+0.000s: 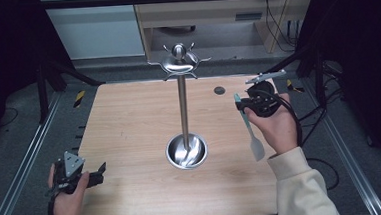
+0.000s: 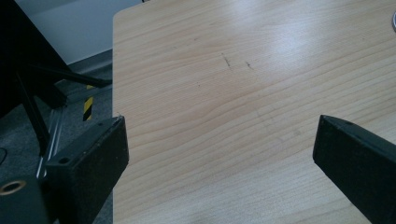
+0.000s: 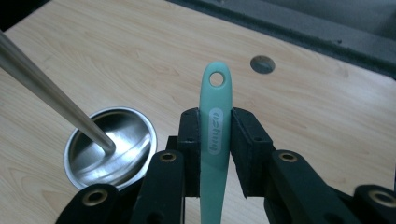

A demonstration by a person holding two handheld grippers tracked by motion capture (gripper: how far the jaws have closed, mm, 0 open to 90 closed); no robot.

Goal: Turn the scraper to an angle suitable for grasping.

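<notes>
Your right tool (image 3: 215,154) sat closest to the lens in the right gripper view, its two black jaws pressed against the sides of a mint-green spatula (image 3: 215,140) handle. That handle stood up between the jaws, and its hanging hole was clear above them. From the high view, you held that tool (image 1: 242,106) over the right side of the wooden bench (image 1: 129,121), with the spatula (image 1: 253,136) slanting down and toward you, its pale blade near your right hand (image 1: 275,127).

Your left tool (image 1: 99,170) rested at the near left corner of the bench, gripped in your left hand (image 1: 67,205). In the left gripper view its jaws stood wide apart with bare wood grain between them.

At the middle of the bench stood a steel utensil stand (image 1: 183,108): a round dish base, a tall thin pole, and a hooked crown on top. The spatula was well apart from it, touching neither pole nor hooks. A small dark round hole (image 1: 219,90) lay in the bench top beyond your right tool.
</notes>
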